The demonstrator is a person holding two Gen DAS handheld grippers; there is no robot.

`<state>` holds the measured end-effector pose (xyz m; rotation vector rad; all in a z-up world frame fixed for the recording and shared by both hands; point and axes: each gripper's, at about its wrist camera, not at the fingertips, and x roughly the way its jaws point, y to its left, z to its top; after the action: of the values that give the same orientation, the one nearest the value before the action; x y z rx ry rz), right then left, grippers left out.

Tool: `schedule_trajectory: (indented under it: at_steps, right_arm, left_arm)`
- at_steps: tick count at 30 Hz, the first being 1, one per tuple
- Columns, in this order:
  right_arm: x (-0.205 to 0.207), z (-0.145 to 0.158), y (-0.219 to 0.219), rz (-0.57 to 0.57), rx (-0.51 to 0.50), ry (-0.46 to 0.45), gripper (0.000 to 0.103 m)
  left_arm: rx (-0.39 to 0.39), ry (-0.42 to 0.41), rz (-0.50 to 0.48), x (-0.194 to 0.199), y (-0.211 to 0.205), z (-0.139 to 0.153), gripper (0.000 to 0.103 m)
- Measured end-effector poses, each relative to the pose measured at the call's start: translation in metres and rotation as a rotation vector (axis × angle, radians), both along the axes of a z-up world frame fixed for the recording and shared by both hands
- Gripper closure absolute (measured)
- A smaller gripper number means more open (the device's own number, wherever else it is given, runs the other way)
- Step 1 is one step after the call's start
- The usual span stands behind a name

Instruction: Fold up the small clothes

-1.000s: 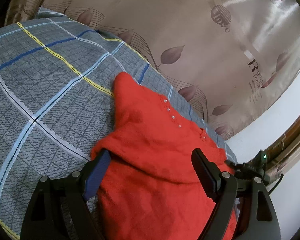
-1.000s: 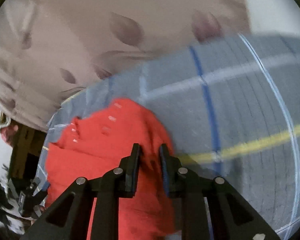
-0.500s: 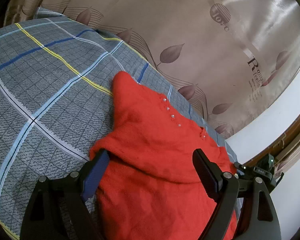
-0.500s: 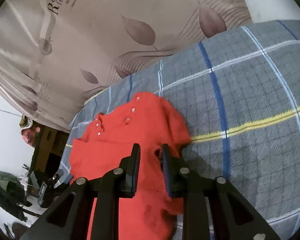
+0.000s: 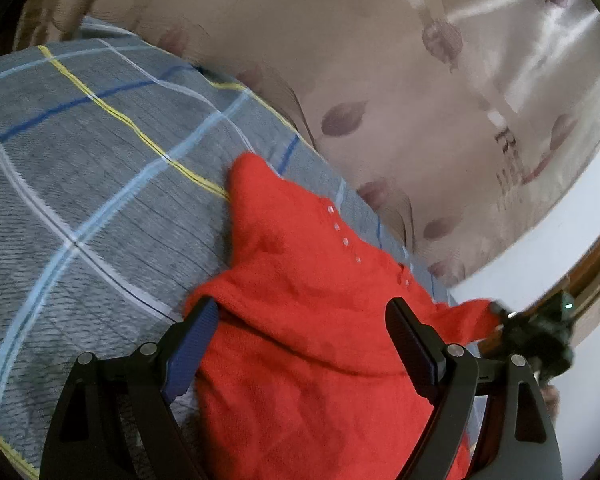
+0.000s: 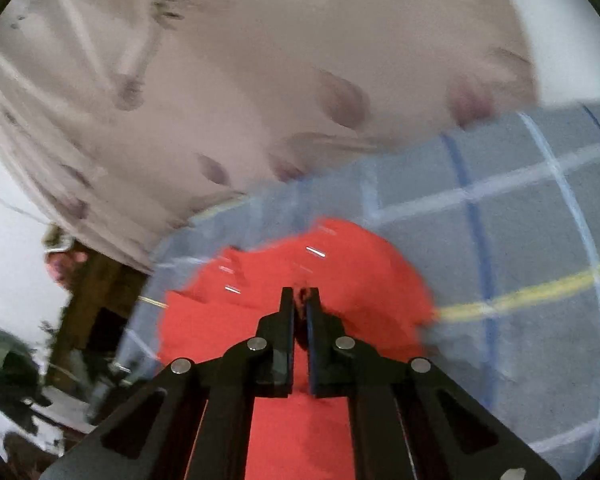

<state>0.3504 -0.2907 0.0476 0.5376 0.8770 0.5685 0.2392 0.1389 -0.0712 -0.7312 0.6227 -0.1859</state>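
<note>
Right gripper [image 6: 300,294] pinches red sweater [image 6: 364,280] (pointing down), left gripper [image 5: 302,314] spread.

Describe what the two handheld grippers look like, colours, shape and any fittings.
Both look alike. The left gripper has a matte black frame of angular struts with triangular cut-outs and round silver pins at the joints. Its fingers are flat black bars faced with dark blue ribbed pads. The right gripper shows the same black frame, silver pins and narrow fingers. No sleeves or cables show.
</note>
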Motion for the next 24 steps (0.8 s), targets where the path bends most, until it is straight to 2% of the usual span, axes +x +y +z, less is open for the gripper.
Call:
schedule_trajectory:
  at_steps: [2,3,5,8,10,12,14,17,20,21,22,24]
  right_arm:
    - [0.003,0.020,0.001,-0.009,0.086,-0.064,0.098]
    - [0.006,0.021,-0.003,-0.037,0.079,-0.078,0.098]
    - [0.014,0.001,-0.017,-0.080,0.089,-0.014,0.098]
    - [0.030,-0.056,-0.038,-0.142,-0.012,0.147,0.098]
    - [0.035,-0.088,-0.049,-0.160,-0.013,0.239,0.098]
    - [0.034,-0.096,-0.054,-0.167,-0.002,0.254,0.098]
    - [0.032,-0.092,-0.056,-0.175,-0.011,0.246,0.098]
    - [0.024,-0.075,-0.058,-0.229,-0.091,0.224,0.092]
    - [0.015,-0.035,-0.044,-0.204,-0.113,0.092,0.090]
    - [0.013,-0.021,-0.030,-0.152,-0.099,0.041,0.085]
    - [0.013,-0.010,-0.013,-0.081,-0.078,0.011,0.072]
    - [0.019,-0.004,0.045,0.156,-0.017,0.026,0.044]
  left_arm:
    - [-0.007,-0.006,0.043,-0.003,0.005,0.000,0.017]
    - [-0.021,-0.005,0.054,-0.003,0.008,-0.002,0.017]
    - [-0.022,-0.010,0.063,-0.004,0.010,-0.001,0.017]
    - [-0.008,0.003,0.060,-0.002,0.008,-0.001,0.017]
    - [-0.004,0.007,0.059,-0.001,0.008,-0.001,0.017]
    - [-0.005,0.007,0.059,0.000,0.008,-0.001,0.017]
    - [-0.003,0.008,0.060,-0.001,0.008,-0.001,0.017]
    - [-0.001,0.008,0.061,0.000,0.008,-0.001,0.017]
    - [0.002,0.006,0.066,-0.001,0.008,0.000,0.017]
    - [0.003,0.004,0.069,-0.002,0.008,0.000,0.017]
    - [0.006,-0.003,0.072,-0.002,0.008,0.001,0.017]
    - [0.013,-0.012,0.072,-0.004,0.008,0.002,0.017]
